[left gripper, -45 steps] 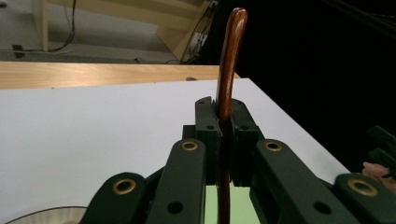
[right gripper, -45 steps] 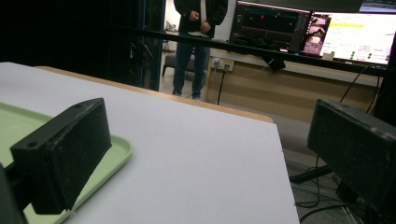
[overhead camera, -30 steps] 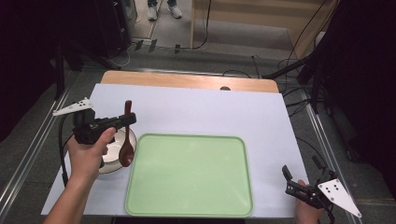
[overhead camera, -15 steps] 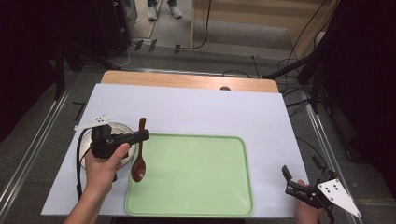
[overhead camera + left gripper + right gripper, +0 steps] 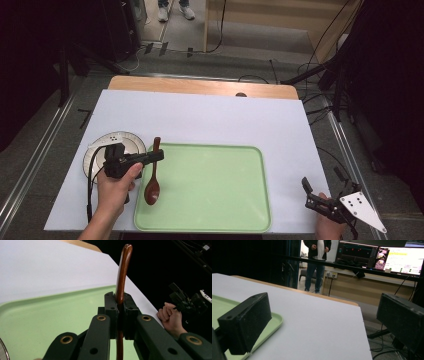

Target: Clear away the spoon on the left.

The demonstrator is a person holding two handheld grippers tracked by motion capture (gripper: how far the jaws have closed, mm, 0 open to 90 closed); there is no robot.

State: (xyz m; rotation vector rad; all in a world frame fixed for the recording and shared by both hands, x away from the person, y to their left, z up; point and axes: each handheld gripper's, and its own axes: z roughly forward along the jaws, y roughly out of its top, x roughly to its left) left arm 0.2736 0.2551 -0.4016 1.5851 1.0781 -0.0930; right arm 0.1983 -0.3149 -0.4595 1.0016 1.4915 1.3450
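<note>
The left gripper [image 5: 156, 156] is clamped on the handle of the dark brown wooden spoon [image 5: 152, 182], its two black jaws pressed flat against the shaft a little below the handle's tip. In the high view the spoon hangs from that grip with its handle end toward 12 o'clock and its oval bowl toward 6 o'clock, the bowl lying over the left edge of the pale green rectangular plastic tray [image 5: 210, 190]; whether the bowl touches the tray cannot be told. In the left gripper view the curved spoon handle [image 5: 123, 272] rises straight up between the jaws, with the tray's green floor [image 5: 50, 322] behind and below it. At about 9 o'clock from the spoon, just beside the tray, a round white plate [image 5: 95, 155] sits on the white-covered surface [image 5: 210, 120], partly under the left hand [image 5: 116, 187]. The right gripper [image 5: 306, 186] rests well apart at the surface's 4 o'clock corner, its jaws spread wide with nothing between them; the right gripper view looks past the tray's rounded corner [image 5: 274, 320].
</note>
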